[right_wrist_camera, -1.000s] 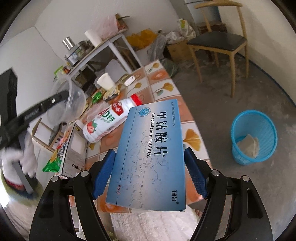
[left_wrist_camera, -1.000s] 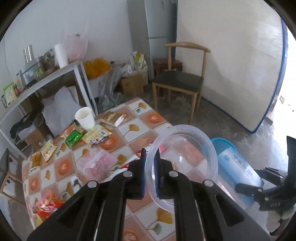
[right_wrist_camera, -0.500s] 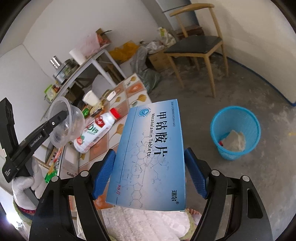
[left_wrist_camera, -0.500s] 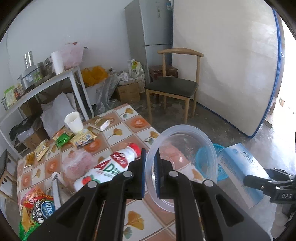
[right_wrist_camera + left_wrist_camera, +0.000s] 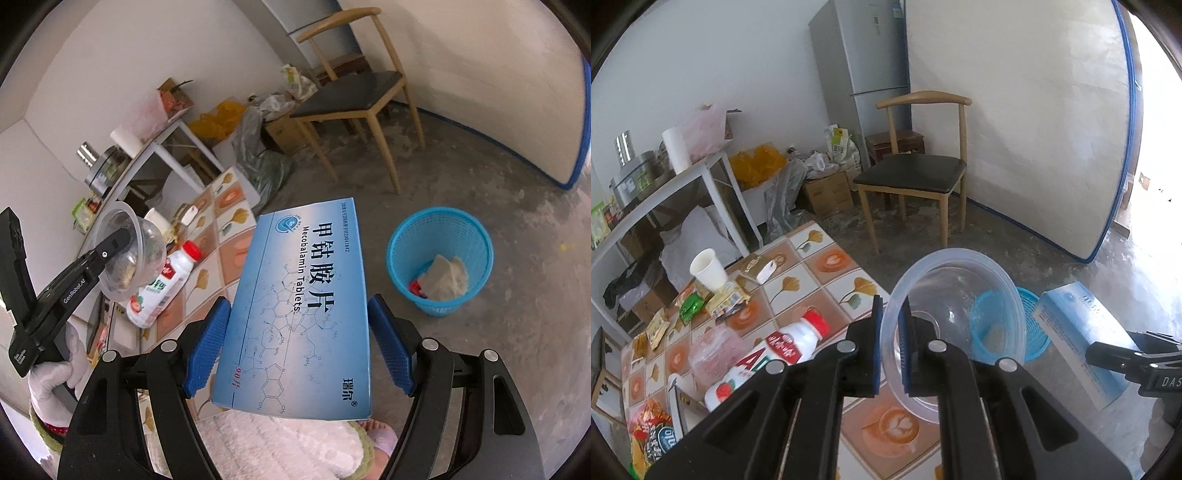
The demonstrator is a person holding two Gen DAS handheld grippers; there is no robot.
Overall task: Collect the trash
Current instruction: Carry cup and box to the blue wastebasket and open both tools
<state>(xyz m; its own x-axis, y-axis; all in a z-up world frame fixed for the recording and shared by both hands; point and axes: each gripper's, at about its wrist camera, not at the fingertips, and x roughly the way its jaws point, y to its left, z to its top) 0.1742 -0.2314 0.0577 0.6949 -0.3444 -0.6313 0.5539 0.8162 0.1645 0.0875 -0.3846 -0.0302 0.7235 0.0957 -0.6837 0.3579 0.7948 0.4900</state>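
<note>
Clear round plastic bowl [image 5: 956, 317], glossy cardboard box [image 5: 299, 310]

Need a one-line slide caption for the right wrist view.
Right gripper holds a blue tablet box above the floor, blue bin ahead.

A tiled table [image 5: 827, 266] bears a drink bottle [image 5: 768, 354], paper cup [image 5: 707, 267] and snack wrappers [image 5: 690, 304].

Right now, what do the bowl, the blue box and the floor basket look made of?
Bowl: clear thin plastic, glossy; the basket shows through it. Blue box: printed cardboard, slight sheen, crisp folded edges. Basket: blue moulded plastic, probably, with a perforated lattice wall.
</note>
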